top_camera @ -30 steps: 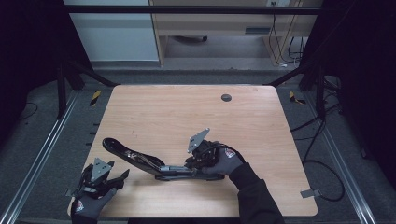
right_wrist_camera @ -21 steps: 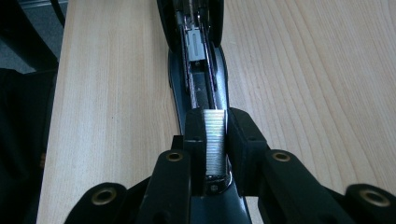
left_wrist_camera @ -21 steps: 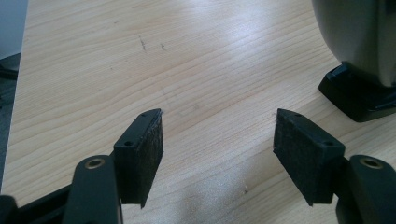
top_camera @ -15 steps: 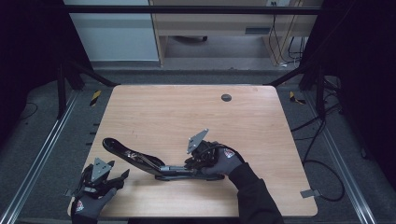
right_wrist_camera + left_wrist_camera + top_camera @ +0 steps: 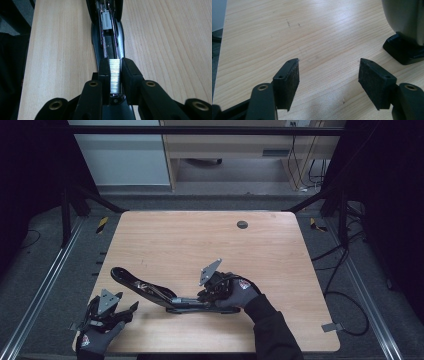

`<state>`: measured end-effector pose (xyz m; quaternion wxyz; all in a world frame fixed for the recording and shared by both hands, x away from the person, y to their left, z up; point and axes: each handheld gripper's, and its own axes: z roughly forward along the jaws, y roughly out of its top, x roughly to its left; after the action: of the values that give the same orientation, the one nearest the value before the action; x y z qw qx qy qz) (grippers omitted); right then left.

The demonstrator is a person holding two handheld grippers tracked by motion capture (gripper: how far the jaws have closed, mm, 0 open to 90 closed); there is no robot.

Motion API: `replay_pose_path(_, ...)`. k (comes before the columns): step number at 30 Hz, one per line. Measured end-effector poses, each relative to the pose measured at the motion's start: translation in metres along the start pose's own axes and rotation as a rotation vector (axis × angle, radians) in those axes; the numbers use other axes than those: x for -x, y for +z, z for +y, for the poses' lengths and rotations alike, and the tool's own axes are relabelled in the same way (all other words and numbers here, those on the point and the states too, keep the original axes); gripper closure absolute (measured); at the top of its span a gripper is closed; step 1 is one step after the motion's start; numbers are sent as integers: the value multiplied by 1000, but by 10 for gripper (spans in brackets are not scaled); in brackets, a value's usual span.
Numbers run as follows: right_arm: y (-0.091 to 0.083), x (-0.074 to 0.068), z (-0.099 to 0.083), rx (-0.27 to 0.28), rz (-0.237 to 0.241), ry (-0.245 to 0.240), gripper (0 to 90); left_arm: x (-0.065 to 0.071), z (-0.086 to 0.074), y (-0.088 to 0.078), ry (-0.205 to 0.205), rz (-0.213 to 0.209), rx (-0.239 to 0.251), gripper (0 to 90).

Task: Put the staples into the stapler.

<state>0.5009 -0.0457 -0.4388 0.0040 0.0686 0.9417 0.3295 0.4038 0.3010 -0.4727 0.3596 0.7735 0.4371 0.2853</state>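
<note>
Right gripper [image 5: 115, 75] pinches shiny silver staple strip [image 5: 115, 75] above long black open stapler [image 5: 150, 291]. Keep strip straight, lower into track. Left gripper [image 5: 329, 77] wide, holds nothing, over wooden bench [image 5: 200, 240].

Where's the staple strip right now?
The staple strip is pinched between the right gripper's jaws, directly over the open stapler's magazine channel; in the high view that is near the table's front edge, right of centre.

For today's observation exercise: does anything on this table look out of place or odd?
The stapler lies hinged wide open, its magazine channel exposed. The right tool pinches a staple strip over that channel, so this looks deliberate, not damage.
</note>
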Motion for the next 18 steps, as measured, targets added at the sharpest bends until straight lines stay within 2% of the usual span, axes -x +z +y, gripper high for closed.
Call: replay_pose_path(18, 0, 0, 0, -2, 2, -19, 787, 0, 0, 0, 0, 1, 0, 329)
